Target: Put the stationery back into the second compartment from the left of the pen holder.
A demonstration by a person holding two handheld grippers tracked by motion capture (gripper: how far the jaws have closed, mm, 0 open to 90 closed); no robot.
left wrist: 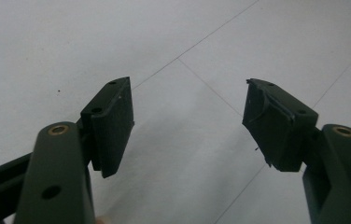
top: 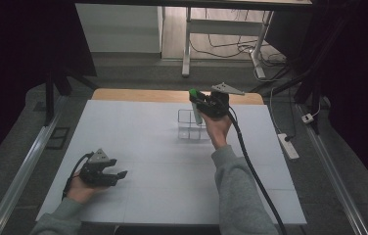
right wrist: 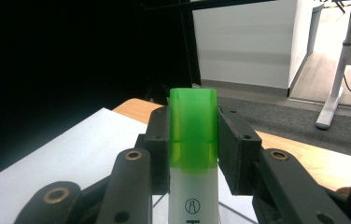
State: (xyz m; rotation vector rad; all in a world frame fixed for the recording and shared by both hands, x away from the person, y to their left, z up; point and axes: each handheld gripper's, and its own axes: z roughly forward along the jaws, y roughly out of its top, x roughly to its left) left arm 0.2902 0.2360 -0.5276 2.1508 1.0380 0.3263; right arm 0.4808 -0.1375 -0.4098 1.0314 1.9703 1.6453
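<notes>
At the near left, your left gripper [top: 116, 175] rests open and empty on the white table [top: 148, 161]. Farther right, your right gripper [top: 195, 102] clamps a green-capped marker [right wrist: 193, 140] above the clear rack [top: 190, 125]; dropping it in looks like what's left.

Dim room: grey carpet [top: 138, 73], white desk legs [top: 187, 44], floor cables [top: 226, 49], power strip [top: 288, 146].
</notes>
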